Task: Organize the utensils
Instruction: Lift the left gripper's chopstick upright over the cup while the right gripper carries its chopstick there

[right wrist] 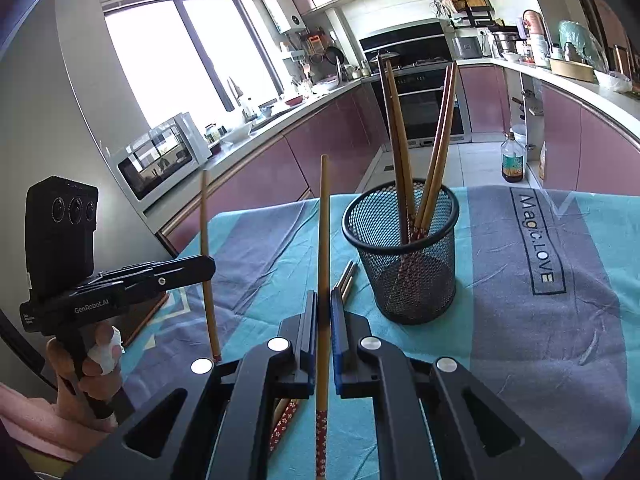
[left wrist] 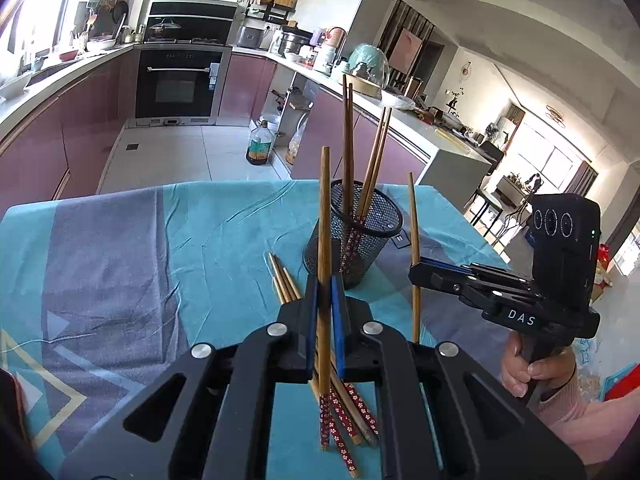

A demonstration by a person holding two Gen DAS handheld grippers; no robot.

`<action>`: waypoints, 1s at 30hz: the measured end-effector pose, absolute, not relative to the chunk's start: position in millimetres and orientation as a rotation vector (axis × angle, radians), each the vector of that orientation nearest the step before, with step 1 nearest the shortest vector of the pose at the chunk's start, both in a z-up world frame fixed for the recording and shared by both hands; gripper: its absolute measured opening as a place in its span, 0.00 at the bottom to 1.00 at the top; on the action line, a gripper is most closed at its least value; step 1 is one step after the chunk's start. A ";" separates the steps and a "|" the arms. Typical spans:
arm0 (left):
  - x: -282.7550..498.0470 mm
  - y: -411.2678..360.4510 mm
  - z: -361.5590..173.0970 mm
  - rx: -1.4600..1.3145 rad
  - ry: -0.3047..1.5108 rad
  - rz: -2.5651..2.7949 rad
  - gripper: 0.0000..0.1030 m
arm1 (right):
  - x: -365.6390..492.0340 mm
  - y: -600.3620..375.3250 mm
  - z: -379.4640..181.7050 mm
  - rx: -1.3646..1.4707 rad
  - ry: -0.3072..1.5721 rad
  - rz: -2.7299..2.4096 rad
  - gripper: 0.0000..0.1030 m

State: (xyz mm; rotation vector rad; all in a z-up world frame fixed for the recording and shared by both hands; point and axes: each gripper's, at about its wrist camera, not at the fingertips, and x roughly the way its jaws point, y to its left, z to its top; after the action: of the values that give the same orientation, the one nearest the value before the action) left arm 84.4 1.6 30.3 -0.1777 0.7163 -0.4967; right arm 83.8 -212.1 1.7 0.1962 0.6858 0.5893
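A black mesh cup (left wrist: 354, 236) (right wrist: 404, 256) stands on the teal and grey cloth with several wooden chopsticks upright in it. My left gripper (left wrist: 325, 284) (right wrist: 210, 266) is shut on one chopstick (left wrist: 324, 208) (right wrist: 206, 220), held upright near the cup, its flowered red end down. To the right of it, my right gripper (right wrist: 324, 296) (left wrist: 414, 270) is shut on another upright chopstick (right wrist: 323, 232) (left wrist: 414, 216). Both held sticks are clear of the cup. Several loose chopsticks (left wrist: 285, 278) (right wrist: 347, 280) lie on the cloth under the left gripper, partly hidden by it.
The cloth-covered table (left wrist: 120, 240) ends just behind the cup. Beyond it is tiled floor with an oil bottle (left wrist: 261, 146) (right wrist: 513, 158), then an oven and purple cabinets. A microwave (right wrist: 164, 160) sits on the left counter. A person's hands hold both gripper handles.
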 end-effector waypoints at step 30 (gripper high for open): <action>109.5 -20.4 108.9 -0.172 0.561 -0.552 0.07 | 92.4 -245.7 76.0 0.169 0.475 0.553 0.05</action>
State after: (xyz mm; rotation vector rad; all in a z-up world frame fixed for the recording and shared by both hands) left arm 109.5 -20.4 108.9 -0.1725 0.5614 -0.5516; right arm 92.4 -245.7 76.0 0.1694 0.4749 0.5526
